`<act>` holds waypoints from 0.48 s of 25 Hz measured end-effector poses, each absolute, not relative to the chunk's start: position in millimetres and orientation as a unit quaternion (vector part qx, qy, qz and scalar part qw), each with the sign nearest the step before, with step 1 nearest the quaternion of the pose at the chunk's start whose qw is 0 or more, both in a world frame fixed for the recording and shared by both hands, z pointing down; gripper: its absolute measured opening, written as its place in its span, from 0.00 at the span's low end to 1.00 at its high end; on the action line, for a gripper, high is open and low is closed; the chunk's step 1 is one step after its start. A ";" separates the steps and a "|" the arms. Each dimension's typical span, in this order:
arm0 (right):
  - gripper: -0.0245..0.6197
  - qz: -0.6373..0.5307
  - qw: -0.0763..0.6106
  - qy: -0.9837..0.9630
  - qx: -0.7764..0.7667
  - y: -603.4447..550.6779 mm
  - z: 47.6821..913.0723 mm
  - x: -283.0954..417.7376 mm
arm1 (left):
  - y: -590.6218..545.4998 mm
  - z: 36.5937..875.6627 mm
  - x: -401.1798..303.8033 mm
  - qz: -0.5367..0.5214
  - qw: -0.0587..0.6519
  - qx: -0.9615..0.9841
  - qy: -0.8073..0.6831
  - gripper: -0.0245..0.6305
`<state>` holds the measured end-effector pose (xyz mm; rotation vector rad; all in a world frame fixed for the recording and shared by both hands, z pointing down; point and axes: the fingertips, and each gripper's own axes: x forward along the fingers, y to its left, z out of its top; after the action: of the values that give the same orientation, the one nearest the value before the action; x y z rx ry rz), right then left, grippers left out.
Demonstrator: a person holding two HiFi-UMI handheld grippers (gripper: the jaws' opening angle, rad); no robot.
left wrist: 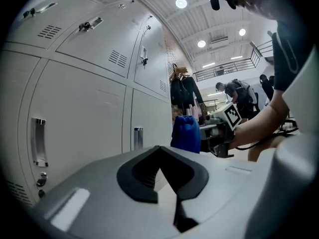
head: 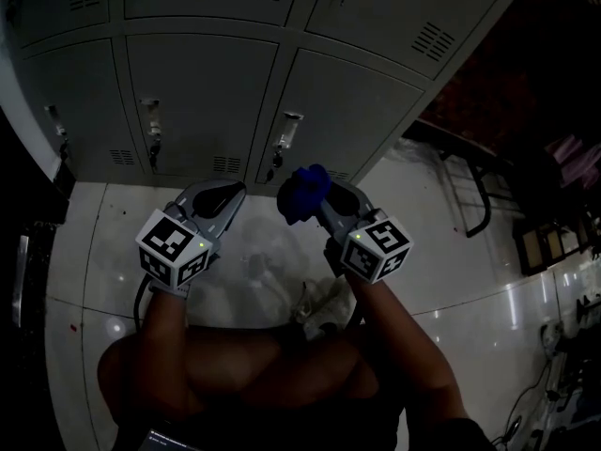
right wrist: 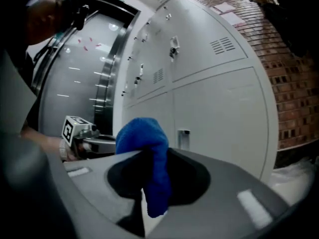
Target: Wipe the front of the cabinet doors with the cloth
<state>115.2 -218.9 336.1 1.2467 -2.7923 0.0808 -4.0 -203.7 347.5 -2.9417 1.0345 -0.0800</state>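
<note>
while your right gripper [head: 324,205] pinches the blue cloth [head: 302,194] at frame centre, the cabinet doors [head: 197,92] fill the top.
your left gripper [head: 218,198] has its jaws together, empty; press it flat, sweep evenly.

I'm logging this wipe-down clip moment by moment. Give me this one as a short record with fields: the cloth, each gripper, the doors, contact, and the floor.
blue cloth: bunched, sticking out past the jaws
right gripper: shut on the blue cloth
left gripper: jaws together, nothing between them
grey cabinet doors: all shut
contact: blue cloth held near the lower doors; whether it touches them cannot be told
floor: glossy pale tiles
</note>
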 end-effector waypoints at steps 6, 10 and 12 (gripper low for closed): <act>0.16 0.025 0.011 -0.937 0.348 -190.3 340.2 92.7 | -202.3 347.4 -3.5 -0.020 0.014 -0.943 0.332 0.04; 0.16 0.019 -0.001 -0.946 0.325 -180.9 335.4 85.7 | -204.1 348.6 -0.4 -0.023 0.019 -0.943 0.332 0.04; 0.16 0.020 -0.008 -0.950 0.312 -176.3 333.8 80.4 | -203.5 349.8 1.2 -0.025 0.020 -0.943 0.331 0.04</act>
<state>80.4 -176.3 333.8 0.9839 -2.9988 0.0624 1.2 -203.5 349.8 -2.9244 1.0277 -0.0780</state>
